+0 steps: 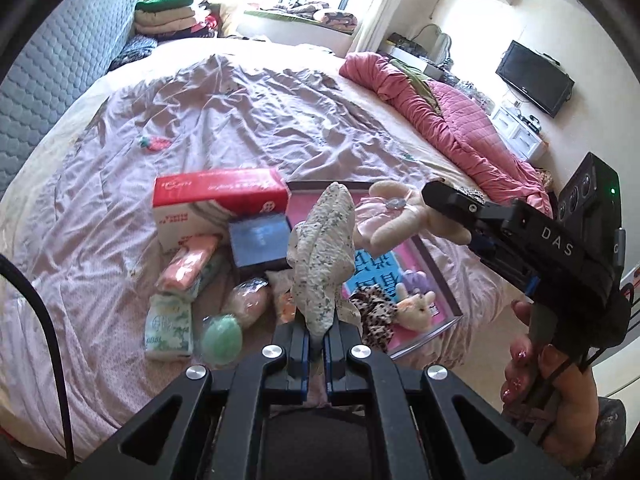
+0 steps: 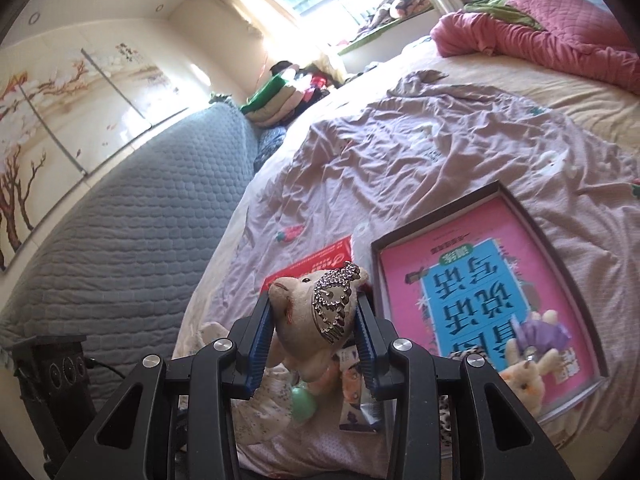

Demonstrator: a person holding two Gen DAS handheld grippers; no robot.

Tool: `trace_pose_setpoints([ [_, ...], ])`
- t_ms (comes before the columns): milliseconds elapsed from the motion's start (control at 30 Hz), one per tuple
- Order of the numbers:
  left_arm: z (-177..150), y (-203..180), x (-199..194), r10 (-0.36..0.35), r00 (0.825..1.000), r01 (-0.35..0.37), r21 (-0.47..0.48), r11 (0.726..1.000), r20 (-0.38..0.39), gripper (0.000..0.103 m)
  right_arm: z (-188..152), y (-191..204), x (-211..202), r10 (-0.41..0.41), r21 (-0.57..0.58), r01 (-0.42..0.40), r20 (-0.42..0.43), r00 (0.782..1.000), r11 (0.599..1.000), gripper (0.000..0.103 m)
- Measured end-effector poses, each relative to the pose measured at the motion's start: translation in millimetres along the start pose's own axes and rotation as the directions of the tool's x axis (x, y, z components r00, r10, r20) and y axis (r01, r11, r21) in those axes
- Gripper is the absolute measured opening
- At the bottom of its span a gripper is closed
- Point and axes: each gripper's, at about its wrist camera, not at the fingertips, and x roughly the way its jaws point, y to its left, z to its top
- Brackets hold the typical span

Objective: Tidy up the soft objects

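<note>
You are holding a speckled cloth point(image 1: 322, 256) in your left gripper point(image 1: 316, 350): the jaws are pressed together on its lower end, and the cloth is standing up from them above the clutter on the bed point(image 1: 240, 112). Your right gripper point(image 2: 310, 336) is pinching a cream plush rabbit point(image 2: 312, 312) by the head, one blue pad on each side, with a small jewelled tiara point(image 2: 334, 300) sitting on its brow. In the left wrist view that rabbit point(image 1: 400, 216) is hanging in the air to the right of the cloth, over the pink-lined tray point(image 1: 440, 280), and your right hand point(image 1: 544, 368) is gripping the handle at the near right.

Inside the tray, at its near corner, a small pale plush bunny point(image 1: 416, 306), a purple plush point(image 1: 416, 282) and a leopard-print piece point(image 1: 374, 314) are lying close together. Left of the tray a red and white box point(image 1: 216, 200) is sitting on the sheet, with a dark blue box point(image 1: 260, 242) just in front of it. Nearer still, a pink tissue pack point(image 1: 188, 266), a green-printed tissue pack point(image 1: 168, 328), a green ball point(image 1: 221, 336) and a wrapped pinkish ball point(image 1: 248, 300) are lying in a loose cluster. A rumpled pink quilt point(image 1: 448, 120) is lying at the far right of the bed.
</note>
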Motion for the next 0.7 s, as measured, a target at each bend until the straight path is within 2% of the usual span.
trace_pose_setpoints([
  [333, 12, -34, 2, -0.034, 0.999, 0.033, 0.046, 0.998, 0.004, 0.005, 15, -19, -41, -0.045, 0.018, 0.044, 0.088, 0.995, 0.999, 0.039],
  [700, 22, -58, 15, -0.022, 0.999, 0.026, 0.080, 0.996, -0.038, 0.005, 17, -44, -59, -0.012, 0.122, 0.000, 0.096, 0.995, 0.993, 0.039],
])
